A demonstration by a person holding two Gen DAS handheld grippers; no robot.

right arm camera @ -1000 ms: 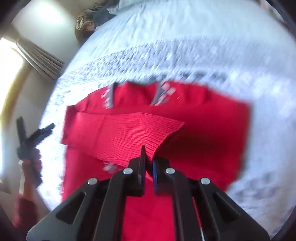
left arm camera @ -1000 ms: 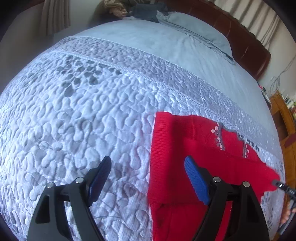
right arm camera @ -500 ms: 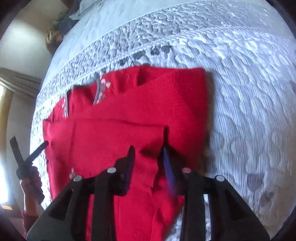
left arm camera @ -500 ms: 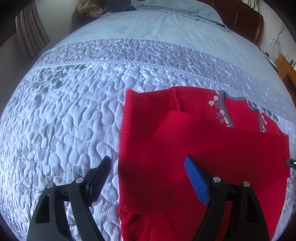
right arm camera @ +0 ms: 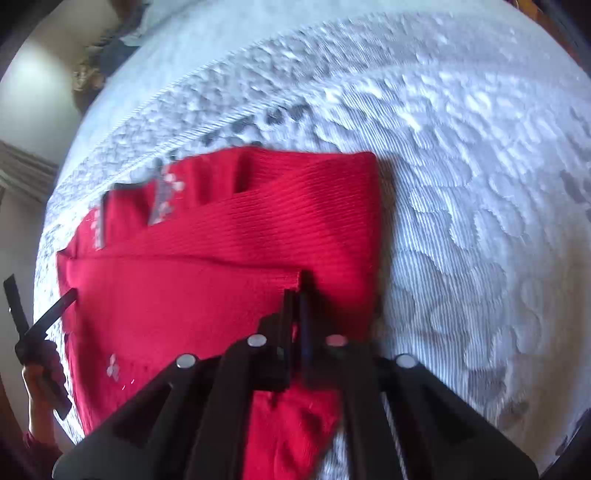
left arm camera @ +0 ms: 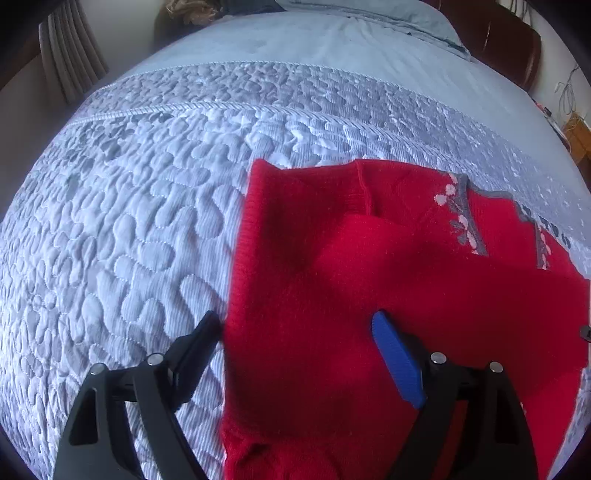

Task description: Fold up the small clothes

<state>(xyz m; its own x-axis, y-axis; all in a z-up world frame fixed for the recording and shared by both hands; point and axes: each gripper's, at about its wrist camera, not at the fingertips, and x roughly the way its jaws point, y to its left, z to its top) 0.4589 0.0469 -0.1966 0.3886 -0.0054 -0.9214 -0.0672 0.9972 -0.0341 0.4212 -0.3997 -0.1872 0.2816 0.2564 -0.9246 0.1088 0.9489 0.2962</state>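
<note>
A small red knit sweater [left arm camera: 369, 280] with grey and pink flower trim at the neck lies on a quilted bedspread, both sleeves folded across its body. My left gripper [left arm camera: 295, 332] is open over the sweater's left side, one finger at its edge, the blue pad over the red knit. In the right wrist view the sweater [right arm camera: 229, 243] fills the middle. My right gripper [right arm camera: 295, 295] has its fingers nearly together at the cuff of the folded sleeve [right arm camera: 291, 277]; whether it pinches the cuff is unclear. The left gripper also shows in the right wrist view [right arm camera: 40, 321] at the far left.
The pale blue-grey quilted bedspread [left arm camera: 129, 221] covers the bed around the sweater. A pillow [left arm camera: 388, 14] and a dark wooden headboard [left arm camera: 498, 40] lie at the far end. Curtains [left arm camera: 70, 62] hang at the far left.
My right gripper let go of the sleeve, opened, then closed again near its cuff. My left gripper swung right over the sweater and stayed open.
</note>
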